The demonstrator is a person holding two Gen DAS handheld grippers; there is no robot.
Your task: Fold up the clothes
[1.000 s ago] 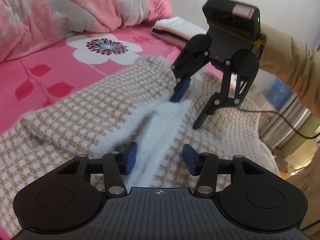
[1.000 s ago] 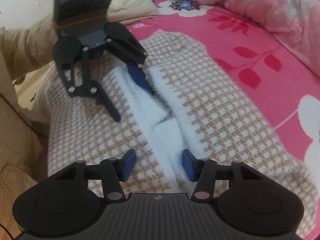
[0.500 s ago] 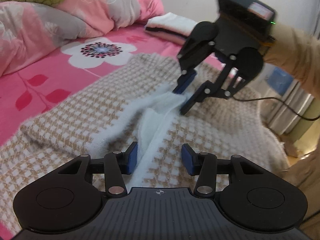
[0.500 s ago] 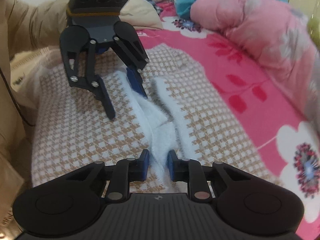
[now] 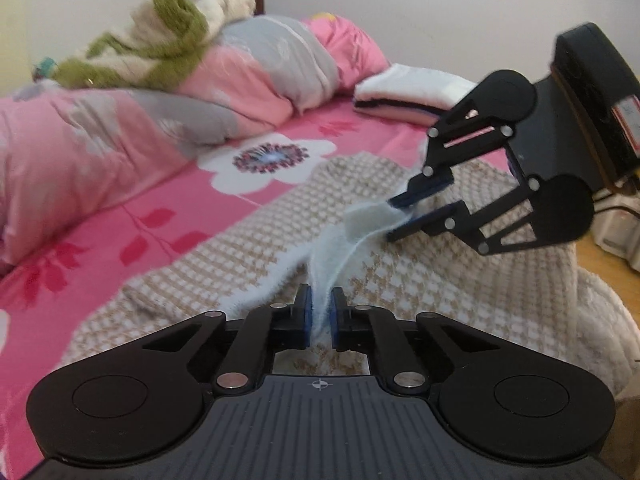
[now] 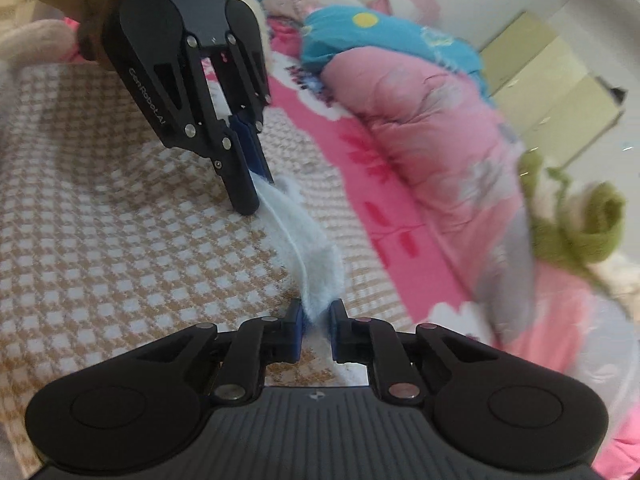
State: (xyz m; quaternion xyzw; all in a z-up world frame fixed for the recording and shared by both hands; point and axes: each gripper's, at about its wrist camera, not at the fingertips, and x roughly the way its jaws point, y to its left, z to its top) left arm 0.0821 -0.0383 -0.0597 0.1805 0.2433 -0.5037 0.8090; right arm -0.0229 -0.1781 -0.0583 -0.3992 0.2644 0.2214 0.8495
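We hold both tools clenched on the same fluffy white band [image 5: 340, 240] of a checked tan-and-white sweater [image 5: 224, 272] spread on the bed [image 5: 168, 204]. Our left tool [image 5: 319, 312] pinches the near end of that band between its blue pads, and the band rises off the sweater and runs away to our right tool [image 5: 416, 210], which grips its far end on the right. From the right wrist, our right tool [image 6: 316, 322] bites the near end of the band [image 6: 304, 248], while the left tool [image 6: 252, 184] grips the far end, upper left. The band hangs lifted between the two, with the rest of the sweater [image 6: 100, 248] lying flat beneath. A pink quilt [image 5: 100, 128] is heaped at the far left with a green and cream garment [image 5: 160, 40] on top. A folded stack of clothes [image 5: 408, 92] lies on the far side of the bed.
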